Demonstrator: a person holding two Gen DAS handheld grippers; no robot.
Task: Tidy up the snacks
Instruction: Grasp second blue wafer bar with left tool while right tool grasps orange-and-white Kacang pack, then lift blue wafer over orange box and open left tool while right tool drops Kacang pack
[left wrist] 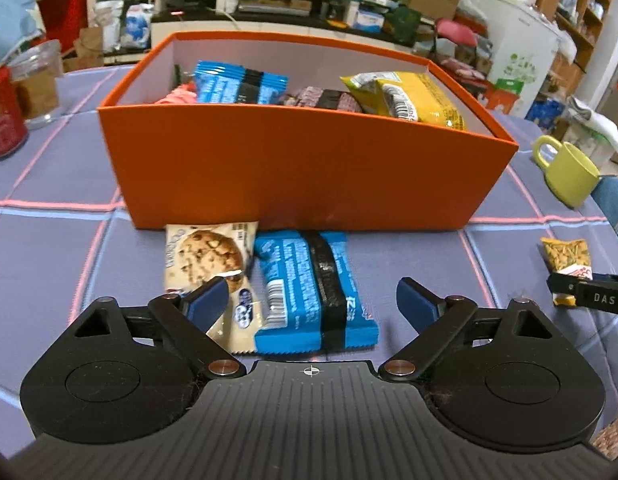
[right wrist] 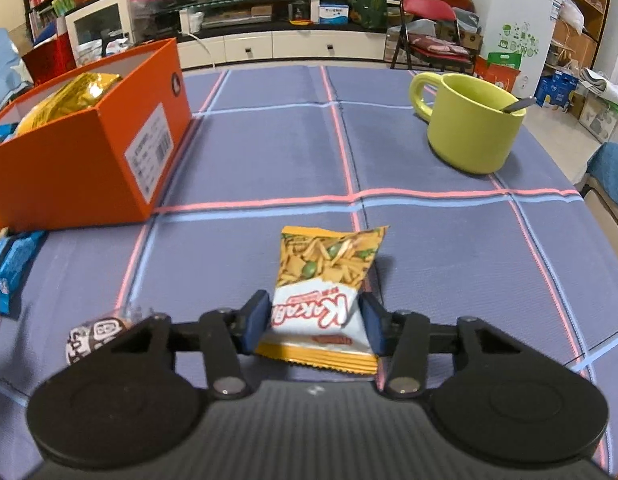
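An orange box (left wrist: 301, 168) holds blue, brown, pink and yellow snack packs. In front of it lie a cookie pack (left wrist: 207, 264) and a blue wafer pack (left wrist: 313, 292). My left gripper (left wrist: 315, 300) is open, its fingers on either side of these two packs, just above the cloth. My right gripper (right wrist: 315, 322) is shut on a small yellow mixed-snack bag (right wrist: 329, 284), pinching its lower half at table level. The bag and the right gripper also show at the right edge of the left wrist view (left wrist: 567, 264). The box's labelled end (right wrist: 109, 148) shows at left in the right wrist view.
A lime mug (right wrist: 469, 128) with a spoon stands at the far right of the table. A small black-and-white wrapped sweet (right wrist: 95, 334) lies left of my right gripper. A red tin (left wrist: 3, 120) and a clear jar (left wrist: 39, 84) stand at the far left.
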